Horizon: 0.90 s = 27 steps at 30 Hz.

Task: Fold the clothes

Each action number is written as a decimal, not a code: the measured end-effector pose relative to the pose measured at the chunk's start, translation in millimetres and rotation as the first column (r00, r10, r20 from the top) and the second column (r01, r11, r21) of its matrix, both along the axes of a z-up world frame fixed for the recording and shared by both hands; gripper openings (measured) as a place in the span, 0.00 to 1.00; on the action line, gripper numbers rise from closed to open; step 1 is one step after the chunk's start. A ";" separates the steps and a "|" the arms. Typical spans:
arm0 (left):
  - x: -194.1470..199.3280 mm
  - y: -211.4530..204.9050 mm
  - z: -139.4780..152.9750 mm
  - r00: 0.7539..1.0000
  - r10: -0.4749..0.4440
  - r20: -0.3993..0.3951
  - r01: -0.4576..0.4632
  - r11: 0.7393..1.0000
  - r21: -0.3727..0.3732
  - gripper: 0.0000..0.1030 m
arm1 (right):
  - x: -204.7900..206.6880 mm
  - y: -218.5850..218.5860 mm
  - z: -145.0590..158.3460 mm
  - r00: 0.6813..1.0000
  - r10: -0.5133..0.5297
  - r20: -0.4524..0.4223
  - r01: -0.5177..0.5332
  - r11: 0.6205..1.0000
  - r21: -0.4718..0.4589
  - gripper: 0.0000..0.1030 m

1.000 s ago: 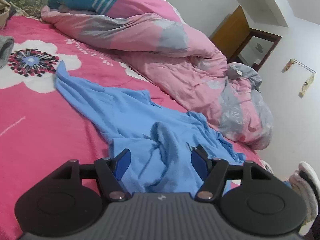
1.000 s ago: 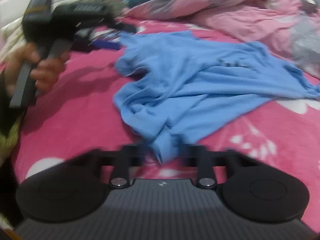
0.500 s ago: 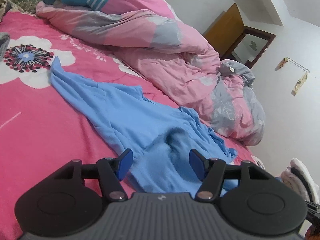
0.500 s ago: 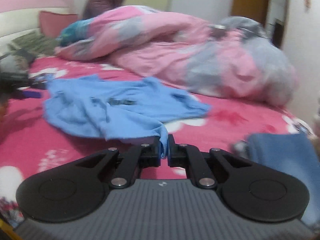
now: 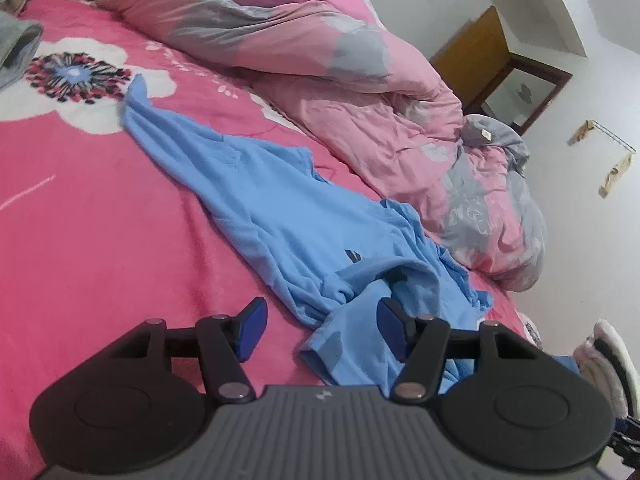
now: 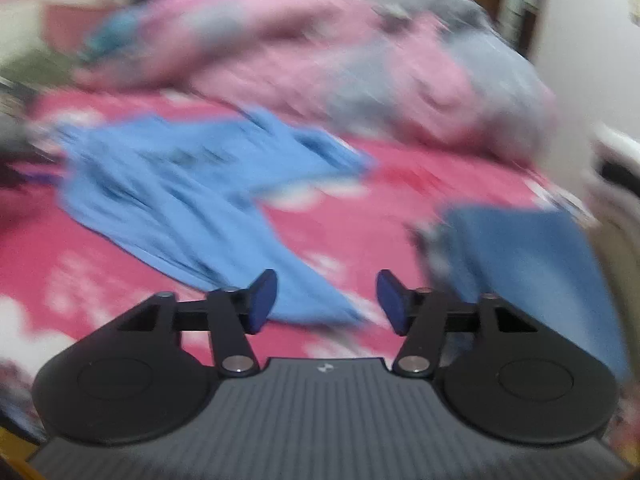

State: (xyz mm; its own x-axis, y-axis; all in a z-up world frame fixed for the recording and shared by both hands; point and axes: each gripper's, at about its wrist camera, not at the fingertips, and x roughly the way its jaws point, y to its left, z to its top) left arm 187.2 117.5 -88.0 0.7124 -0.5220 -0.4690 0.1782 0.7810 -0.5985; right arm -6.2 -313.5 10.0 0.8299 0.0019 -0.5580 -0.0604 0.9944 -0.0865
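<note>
A light blue T-shirt [image 5: 280,208] lies stretched out and rumpled on the pink flowered bedspread [image 5: 80,216]. Its near sleeve end lies just in front of my left gripper [image 5: 322,330], which is open with nothing between its blue pads. The right wrist view is blurred by motion; there the same blue T-shirt [image 6: 188,200] spreads across the bed, and its near corner reaches the gap of my right gripper [image 6: 327,302], which is open and holds nothing.
A bunched pink and grey duvet [image 5: 360,100] runs along the far side of the bed. A darker blue cloth [image 6: 532,264] lies at the right by the bed edge. A grey garment [image 5: 16,48] sits far left. A wooden cabinet [image 5: 476,56] stands by the wall.
My right gripper was shut on the T-shirt's corner half a second ago; it has opened and let the cloth drop. The shirt now lies more stretched out. My left gripper stayed open.
</note>
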 end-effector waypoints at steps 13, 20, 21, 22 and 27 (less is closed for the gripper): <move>11.0 25.2 -10.0 0.991 0.111 -0.076 -0.117 0.989 -0.089 0.33 | 136.6 234.8 -55.1 0.798 0.601 -0.042 -0.602 0.796 -0.061 0.53; 18.9 37.6 -19.3 0.986 0.104 -0.126 -0.127 0.975 -0.185 0.34 | 173.7 231.4 -66.1 0.856 0.512 -0.072 -0.509 0.859 0.059 0.05; 19.7 38.2 -20.8 0.987 0.094 -0.130 -0.119 0.972 -0.203 0.38 | 168.2 223.0 -59.0 0.862 0.505 -0.046 -0.500 0.861 0.094 0.05; 20.5 38.8 -22.6 0.988 0.078 -0.132 -0.107 0.968 -0.226 0.47 | 162.1 213.7 -52.8 0.865 0.501 -0.027 -0.493 0.859 0.135 0.05; 22.1 37.4 -24.4 0.992 0.051 -0.113 -0.081 0.958 -0.274 0.59 | 117.4 167.4 -31.6 0.860 0.508 0.055 -0.496 0.805 0.325 0.05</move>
